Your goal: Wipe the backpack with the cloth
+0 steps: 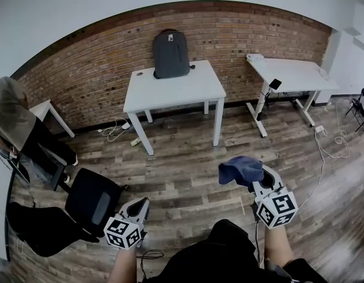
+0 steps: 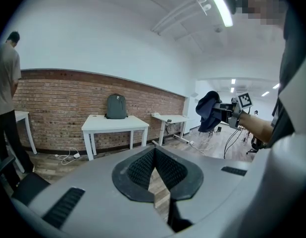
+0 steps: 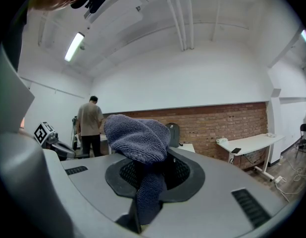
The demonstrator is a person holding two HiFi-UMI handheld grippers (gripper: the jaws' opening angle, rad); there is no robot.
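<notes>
Right gripper [image 3: 152, 172]: jaws clamped on the blue-grey cloth [image 3: 135, 135], which bunches above them and hangs below.
Left gripper [image 2: 154, 157]: jaws closed tip to tip, nothing between them.
Backpack [image 1: 170, 53]: upright at the back edge of the white table's [image 1: 188, 90] tabletop, against the brick wall [image 1: 82, 75] — well apart from both grippers.
Progress: cloth secured; wiping judged not begun — approach and all wiping remain.

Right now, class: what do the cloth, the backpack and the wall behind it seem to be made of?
Cloth: blue-grey terry or microfibre, judging by its nubby pile.
Backpack: matte grey fabric, probably synthetic; weave too small to tell.
Wall: bare red brick, mortar lines visible.
</notes>
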